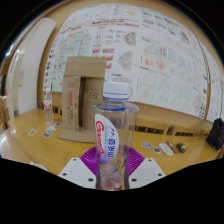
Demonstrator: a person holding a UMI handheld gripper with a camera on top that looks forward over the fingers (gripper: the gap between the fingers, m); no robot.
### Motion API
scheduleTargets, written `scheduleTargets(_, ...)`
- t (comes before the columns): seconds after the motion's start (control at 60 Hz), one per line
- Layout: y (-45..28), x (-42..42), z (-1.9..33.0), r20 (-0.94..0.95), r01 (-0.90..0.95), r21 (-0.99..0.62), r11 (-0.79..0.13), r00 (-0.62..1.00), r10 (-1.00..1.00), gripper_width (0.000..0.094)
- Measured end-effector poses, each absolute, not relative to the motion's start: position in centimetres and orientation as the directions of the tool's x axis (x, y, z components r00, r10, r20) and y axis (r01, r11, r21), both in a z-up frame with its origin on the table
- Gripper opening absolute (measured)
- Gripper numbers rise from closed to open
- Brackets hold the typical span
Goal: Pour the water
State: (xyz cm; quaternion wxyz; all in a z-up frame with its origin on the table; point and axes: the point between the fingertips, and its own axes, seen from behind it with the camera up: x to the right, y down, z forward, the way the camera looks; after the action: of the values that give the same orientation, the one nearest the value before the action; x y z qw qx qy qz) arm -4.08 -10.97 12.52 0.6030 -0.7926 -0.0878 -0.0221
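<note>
A clear plastic water bottle [114,135] with a white cap and a red-and-blue label stands upright between my fingers, filling the middle of the gripper view. My gripper [112,168] is shut on the bottle's lower part: the purple pads [93,157] press on it at both sides. The bottle looks raised above the wooden table [40,148]. A brown cardboard box [82,98] stands on the table beyond and left of the bottle. A small pink-capped bottle [47,104] stands to the left of the box.
A wall covered with newspaper sheets [150,50] rises behind the table. Small dark and white items [165,148] lie on the table at the right, and small scraps [48,130] at the left. A dark object [217,134] sits at the far right.
</note>
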Motion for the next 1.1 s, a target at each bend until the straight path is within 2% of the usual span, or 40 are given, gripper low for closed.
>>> scheduleTargets(0.133,-11.3,-3.6,8.4,0.096,0.131,-0.940,-0.315,0.987,0.126,0.0329)
scheduleTargets(0.167,-11.1,-3.3,8.6,0.087,0.116,-0.954,-0.278,0.989,0.117,0.0318)
scheduleTargets(0.233,-11.3,-3.0,8.4,0.059,0.089,-0.952,-0.293,0.992,0.107,0.0321)
scheduleTargets(0.267,-11.3,-2.9,8.4,0.050,0.079,-0.953,-0.293,0.993,0.105,0.0393)
scheduleTargets(0.35,-10.9,-2.8,8.4,0.046,0.077,-0.953,-0.291,0.993,0.111,0.0480)
scheduleTargets(0.417,-11.1,-2.6,8.0,0.057,0.087,-0.942,-0.325,0.993,0.100,0.0568)
scheduleTargets(0.483,-11.8,-2.8,7.3,0.055,0.091,-0.922,-0.376,0.993,0.105,0.0873)
scheduleTargets(0.533,-12.5,-2.4,7.3,0.055,0.086,-0.915,-0.394,0.994,0.089,0.0836)
scheduleTargets(0.75,-20.0,-1.9,9.9,0.089,0.086,-0.893,-0.442,0.996,0.014,0.0852)
scheduleTargets(1.1,-42.0,-7.4,15.8,0.121,0.087,-0.870,-0.485,0.992,-0.039,0.0852)
